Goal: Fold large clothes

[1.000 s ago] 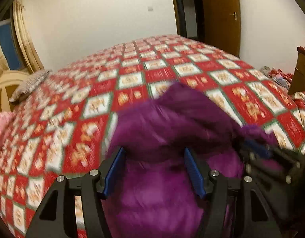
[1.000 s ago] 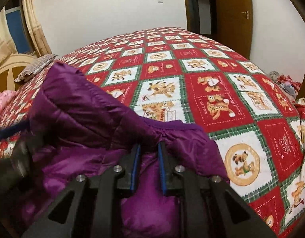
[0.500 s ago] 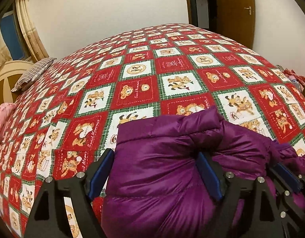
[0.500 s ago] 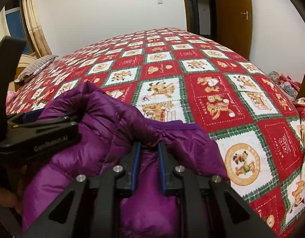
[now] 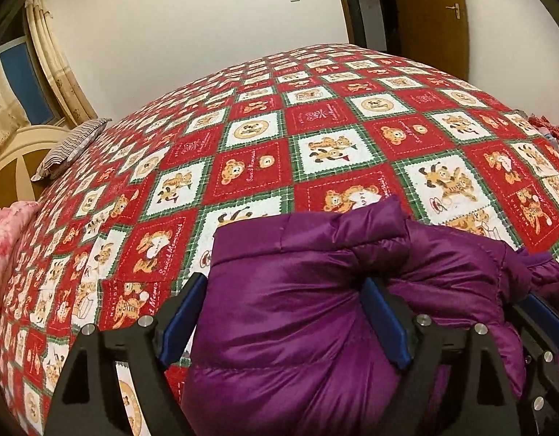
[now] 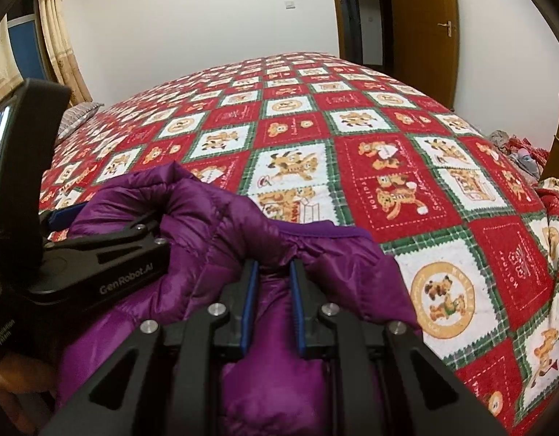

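A purple puffer jacket lies bunched at the near edge of a bed under a red, white and green teddy-bear quilt. My left gripper stands wide open over the jacket's left part. The padded bulk bulges between its blue pads, and the left pad sits at the jacket's edge. In the right wrist view my right gripper is shut on a fold of the jacket near its purple trim. The left gripper's black body rests on the jacket to the left.
The quilt stretches far ahead. A striped pillow and a cream headboard are at the far left, with pink fabric below them. A wooden door stands behind. Loose clothes lie at the right.
My left gripper has come down with the raised part of the jacket, which now lies lower on the bed, and its jaws have spread wider. The right gripper has kept its grip and place.
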